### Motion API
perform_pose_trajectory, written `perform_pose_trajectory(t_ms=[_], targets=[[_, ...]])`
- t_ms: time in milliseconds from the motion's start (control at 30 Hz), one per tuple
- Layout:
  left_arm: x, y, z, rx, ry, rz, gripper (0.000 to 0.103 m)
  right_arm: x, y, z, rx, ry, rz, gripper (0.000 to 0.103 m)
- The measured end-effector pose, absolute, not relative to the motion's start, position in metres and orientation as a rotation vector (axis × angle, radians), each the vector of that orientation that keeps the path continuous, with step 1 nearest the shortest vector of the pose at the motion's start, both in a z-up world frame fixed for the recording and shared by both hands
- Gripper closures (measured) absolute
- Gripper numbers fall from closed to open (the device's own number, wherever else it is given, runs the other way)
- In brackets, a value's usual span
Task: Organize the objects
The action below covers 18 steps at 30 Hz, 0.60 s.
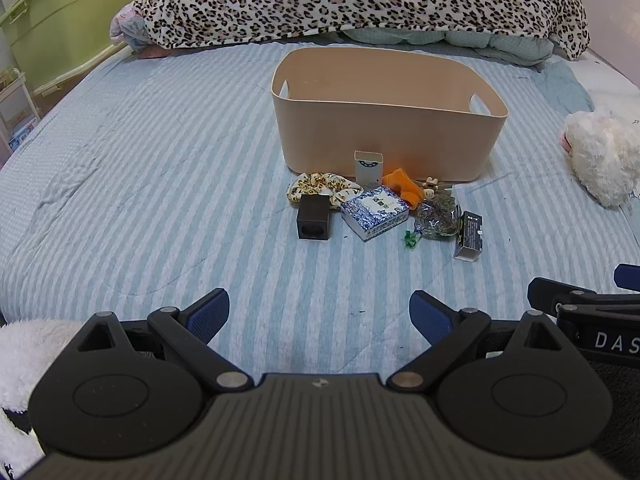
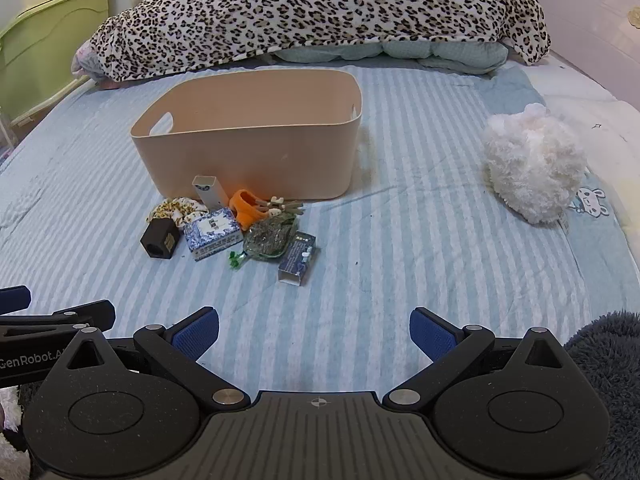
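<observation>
A beige bin [image 1: 388, 144] [image 2: 256, 156] stands on the striped bed. In front of it lies a cluster: a black cube [image 1: 313, 222] [image 2: 160, 240], a blue-and-white box [image 1: 375, 212] [image 2: 212, 232], a leopard scrunchie [image 1: 316, 186] [image 2: 176, 208], a white upright box [image 1: 368, 166] [image 2: 208, 190], an orange item [image 1: 404, 190] [image 2: 248, 206], a clear bag of dried herbs [image 1: 438, 216] [image 2: 270, 238], a dark box [image 1: 470, 236] [image 2: 298, 258] and a small green piece [image 1: 410, 239] [image 2: 236, 260]. My left gripper [image 1: 320, 316] and right gripper [image 2: 314, 332] are open and empty, well short of the cluster.
A white fluffy toy [image 1: 604, 160] [image 2: 532, 164] lies at the right. A leopard blanket [image 1: 360, 0] [image 2: 312, 12] is heaped at the bed's far end. Green furniture [image 1: 68, 20] [image 2: 44, 40] stands at the left. The right gripper's finger [image 1: 580, 300] shows in the left wrist view.
</observation>
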<state>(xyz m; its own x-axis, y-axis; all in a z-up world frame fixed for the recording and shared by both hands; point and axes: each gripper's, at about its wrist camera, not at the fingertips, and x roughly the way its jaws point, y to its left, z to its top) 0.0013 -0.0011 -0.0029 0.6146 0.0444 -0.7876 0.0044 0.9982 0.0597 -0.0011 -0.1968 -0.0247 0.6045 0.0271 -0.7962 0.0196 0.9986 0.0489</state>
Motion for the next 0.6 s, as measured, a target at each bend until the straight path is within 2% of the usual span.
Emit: perform_pose_trajectory(t_ms=[600], targets=[[0.0002,-0.0017,-0.0028,0.058,0.903,0.020,0.006,-0.0007,-0.1969,-0.0255,0.052,0.923,0.006,0.000]])
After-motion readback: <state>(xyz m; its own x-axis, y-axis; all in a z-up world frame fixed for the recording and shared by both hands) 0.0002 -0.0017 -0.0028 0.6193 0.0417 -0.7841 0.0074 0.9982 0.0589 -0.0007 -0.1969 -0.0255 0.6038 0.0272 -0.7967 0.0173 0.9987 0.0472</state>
